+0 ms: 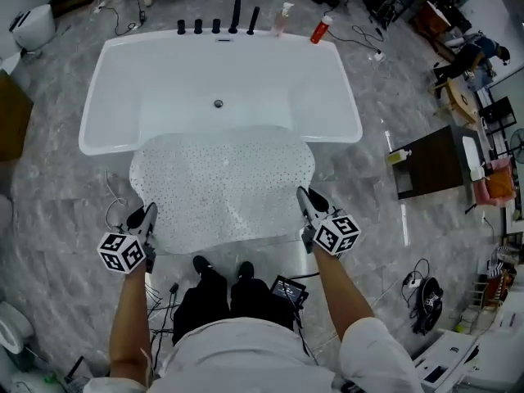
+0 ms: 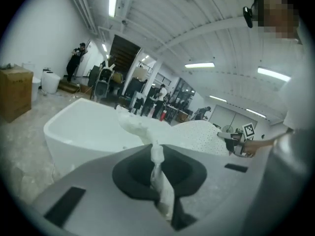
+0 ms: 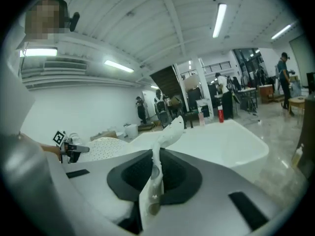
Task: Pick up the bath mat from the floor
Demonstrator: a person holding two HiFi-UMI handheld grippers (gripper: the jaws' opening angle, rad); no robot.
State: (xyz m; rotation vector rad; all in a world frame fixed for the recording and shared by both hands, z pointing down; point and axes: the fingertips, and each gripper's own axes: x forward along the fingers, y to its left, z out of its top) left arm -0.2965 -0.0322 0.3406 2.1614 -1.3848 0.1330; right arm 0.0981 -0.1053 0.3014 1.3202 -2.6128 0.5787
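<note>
Overhead, the head view shows the white, dotted bath mat [image 1: 221, 182] spread between the two tools. The left gripper [image 1: 150, 212] is at its near left corner and the right gripper [image 1: 301, 194] at its near right. The mat's far edge overlaps the near rim of the bathtub [image 1: 106, 80]. Whether it rests there is unclear.

The left gripper view adds the grip itself: the jaws are pressed together on a thin, bunched fold of mat (the other gripper shows far off to the right).

The right gripper view shows the same pinch on its own corner, plus a red bottle [image 3: 220, 113] beyond the tub.
</note>
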